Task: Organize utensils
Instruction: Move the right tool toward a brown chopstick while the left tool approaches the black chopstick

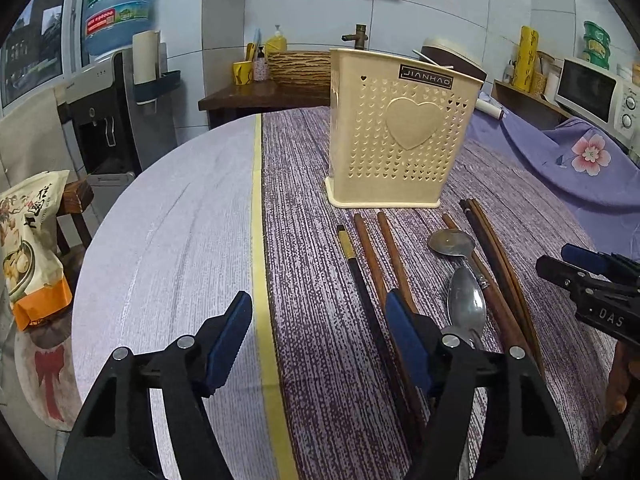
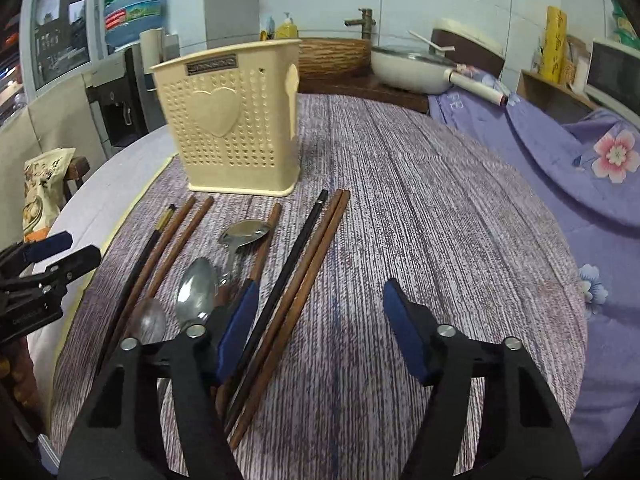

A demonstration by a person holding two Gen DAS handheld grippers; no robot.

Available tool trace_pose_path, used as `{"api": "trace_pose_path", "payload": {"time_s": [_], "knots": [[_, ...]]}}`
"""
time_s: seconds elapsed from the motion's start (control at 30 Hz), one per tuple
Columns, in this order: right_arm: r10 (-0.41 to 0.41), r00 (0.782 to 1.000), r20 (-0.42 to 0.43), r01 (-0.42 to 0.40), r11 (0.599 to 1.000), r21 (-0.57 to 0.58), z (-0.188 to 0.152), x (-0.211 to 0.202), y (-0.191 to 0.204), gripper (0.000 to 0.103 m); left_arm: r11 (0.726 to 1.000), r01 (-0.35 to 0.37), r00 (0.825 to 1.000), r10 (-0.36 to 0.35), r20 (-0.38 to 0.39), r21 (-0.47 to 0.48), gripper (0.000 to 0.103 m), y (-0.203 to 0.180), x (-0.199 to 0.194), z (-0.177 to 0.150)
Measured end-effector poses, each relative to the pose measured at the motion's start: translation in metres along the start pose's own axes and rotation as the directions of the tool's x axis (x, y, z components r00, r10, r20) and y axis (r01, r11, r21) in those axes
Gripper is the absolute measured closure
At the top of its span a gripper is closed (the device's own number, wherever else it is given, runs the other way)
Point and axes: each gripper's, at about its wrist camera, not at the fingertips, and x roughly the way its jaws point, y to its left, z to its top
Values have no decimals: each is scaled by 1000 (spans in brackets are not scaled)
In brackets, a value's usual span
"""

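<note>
Before holder [image 1: 404, 132], chopsticks [image 1: 370, 256] pointing holderward

A home kitchen: a microwave [image 1: 592, 94] sits at one side, a water dispenser [image 1: 108, 112] stands by tiled walls, and a faucet [image 2: 362, 20] rises over a basin behind the cloth-covered counter [image 2: 400, 200].

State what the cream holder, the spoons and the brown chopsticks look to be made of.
Cream holder: likely moulded plastic, matte, with heart-shaped perforations and a raised heart. Spoons: metal, probably stainless steel; shiny bowls with dull reflections. Brown chopsticks: seemingly wood, reddish-brown and smooth, though lacquered bamboo cannot be ruled out.
</note>
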Motion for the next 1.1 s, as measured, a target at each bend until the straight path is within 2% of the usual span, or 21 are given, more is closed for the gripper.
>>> {"api": "trace_pose_path", "payload": {"time_s": [0.13,0.27,0.43,0.5,1.1], "knots": [[5,999,-41,-3,999,43,11,19,-8,52,1000,6,1000,-7,-30,-18,43,2,15,7],[3,997,-79,1,999,54,20,37,-9,62,999,16,998,-17,-57,-29,52,3,27,12],[-1,993,-118,8,999,53,26,55,-6,70,999,19,995,-21,-93,-26,55,4,38,15],[-7,991,-133,14,998,59,28,62,-5,76,999,20,994,-23,-105,-29,55,6,42,15],[-7,988,-157,23,994,103,61,103,-16,79,1000,27,990,-25,-138,13,55,-4,51,33]]}}
